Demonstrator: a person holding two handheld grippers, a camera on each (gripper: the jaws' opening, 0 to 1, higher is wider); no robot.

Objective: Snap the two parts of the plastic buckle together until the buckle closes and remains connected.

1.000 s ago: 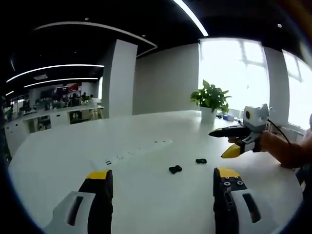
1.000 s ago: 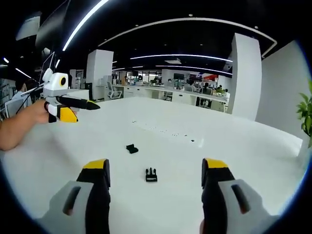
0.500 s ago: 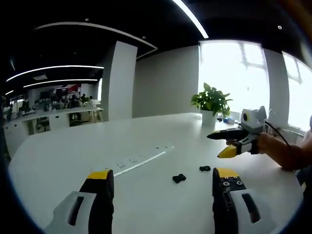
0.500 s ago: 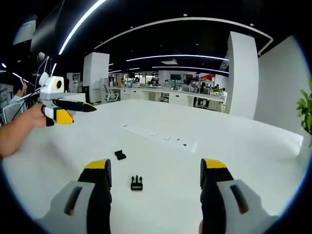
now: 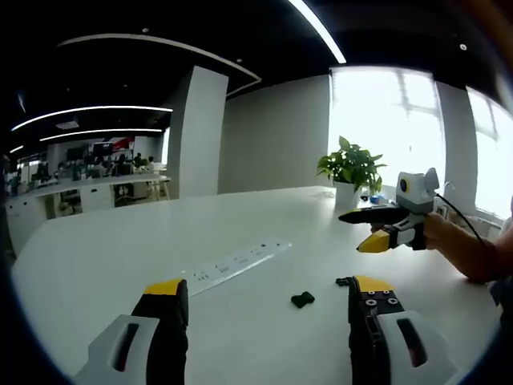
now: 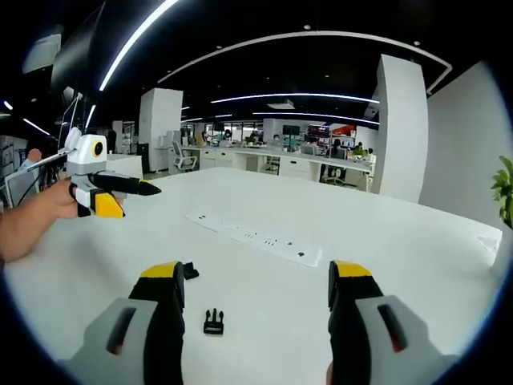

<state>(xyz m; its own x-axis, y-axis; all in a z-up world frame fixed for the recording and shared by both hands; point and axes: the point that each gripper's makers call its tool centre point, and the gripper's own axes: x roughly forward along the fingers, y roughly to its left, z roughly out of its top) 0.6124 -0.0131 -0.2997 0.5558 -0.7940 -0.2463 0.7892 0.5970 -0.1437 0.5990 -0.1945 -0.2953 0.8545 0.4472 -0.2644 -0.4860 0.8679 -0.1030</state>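
Two small black buckle parts lie apart on the white table [image 5: 120, 257]. In the left gripper view one part [image 5: 302, 300] lies between my jaws, and the other [image 5: 344, 281] is half hidden by the right jaw's tip. In the right gripper view the pronged part [image 6: 212, 322] lies low between the jaws, and the other part [image 6: 189, 271] peeks out beside the left jaw. My left gripper [image 5: 268, 285] is open and holds nothing, and so is my right gripper [image 6: 256, 269]. Each is held in a hand above the table: the right gripper [image 5: 393, 220], the left gripper [image 6: 100, 188].
A long white power strip [image 5: 232, 262] [image 6: 256, 237] lies on the table beyond the buckle parts. A potted plant [image 5: 350, 168] stands at the far edge by the window. Office desks and a white pillar [image 6: 401, 120] stand in the background.
Both cameras have moved, so the buckle parts now sit lower and closer to the jaws in each view. The parts themselves have not shifted on the table. Both grippers stayed open.
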